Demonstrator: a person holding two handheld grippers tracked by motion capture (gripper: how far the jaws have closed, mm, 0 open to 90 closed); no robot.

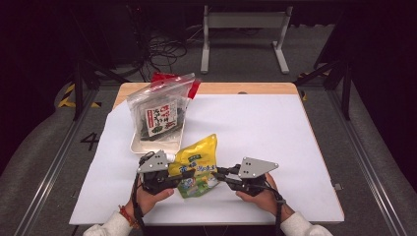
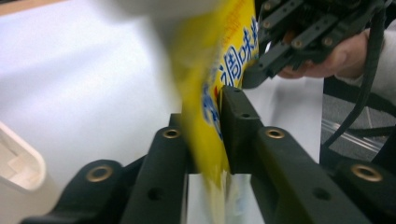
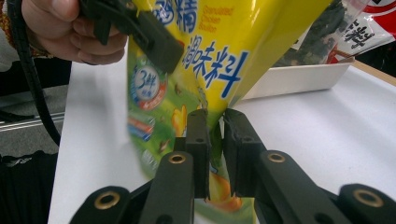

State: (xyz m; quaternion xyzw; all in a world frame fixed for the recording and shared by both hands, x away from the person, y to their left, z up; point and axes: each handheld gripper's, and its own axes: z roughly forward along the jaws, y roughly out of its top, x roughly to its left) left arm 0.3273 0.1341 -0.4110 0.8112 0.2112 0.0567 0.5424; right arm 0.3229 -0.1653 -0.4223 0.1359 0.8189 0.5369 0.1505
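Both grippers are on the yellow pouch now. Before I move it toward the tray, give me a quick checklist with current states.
1. Left gripper shut on the yellow pouch: ok, the jaws pinch its edge.
2. Right gripper shut on the pouch: ok, the jaws clamp its other edge.
3. Pouch clear of the table: cannot tell; its lower end sits close to the white surface.
4. Room in the white tray: not ok, a clear zip bag of dark snacks stands in it.
5. Path from pouch to tray: ok, nothing lies between them.
6. Pouch sealed: cannot tell.
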